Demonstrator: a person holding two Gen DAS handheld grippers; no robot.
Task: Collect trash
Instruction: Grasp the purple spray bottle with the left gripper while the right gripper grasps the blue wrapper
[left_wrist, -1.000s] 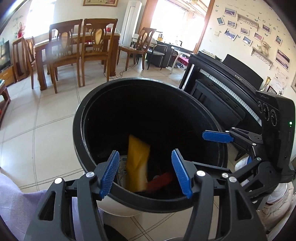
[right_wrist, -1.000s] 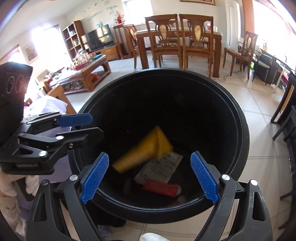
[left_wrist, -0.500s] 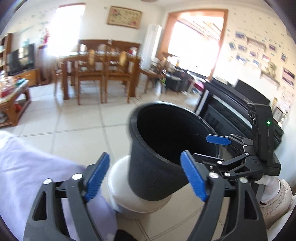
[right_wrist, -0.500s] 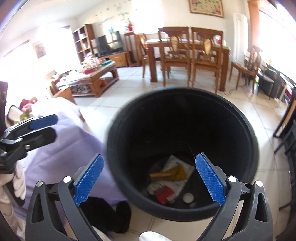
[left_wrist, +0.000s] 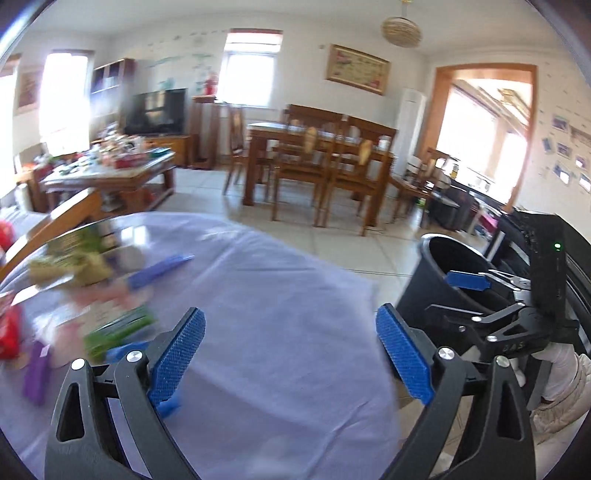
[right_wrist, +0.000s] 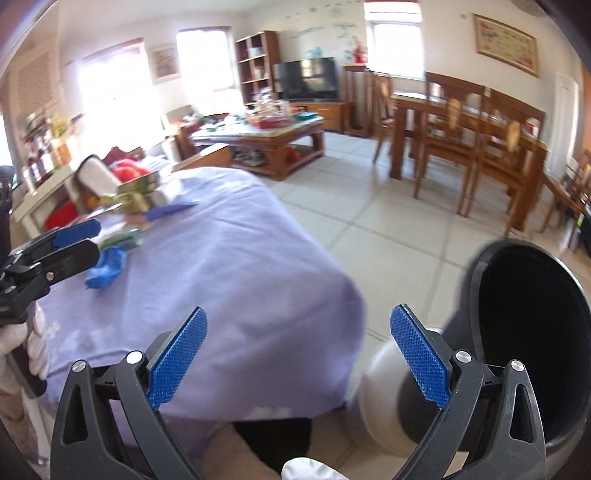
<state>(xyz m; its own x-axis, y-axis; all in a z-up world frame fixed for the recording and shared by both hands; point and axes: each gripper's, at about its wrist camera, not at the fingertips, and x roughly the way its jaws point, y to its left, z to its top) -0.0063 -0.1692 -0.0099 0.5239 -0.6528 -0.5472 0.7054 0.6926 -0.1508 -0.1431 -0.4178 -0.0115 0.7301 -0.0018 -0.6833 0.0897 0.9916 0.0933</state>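
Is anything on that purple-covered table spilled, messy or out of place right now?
Yes. Wrappers and scraps lie in a loose heap at the far left end of the purple cloth, and a crumpled blue piece sits apart from it. The rest of the cloth is bare. The black bin stands upright on the floor; motion blur hides finer detail.

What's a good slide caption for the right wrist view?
Empty open tongs swing from the black bin toward litter on the purple-covered table.
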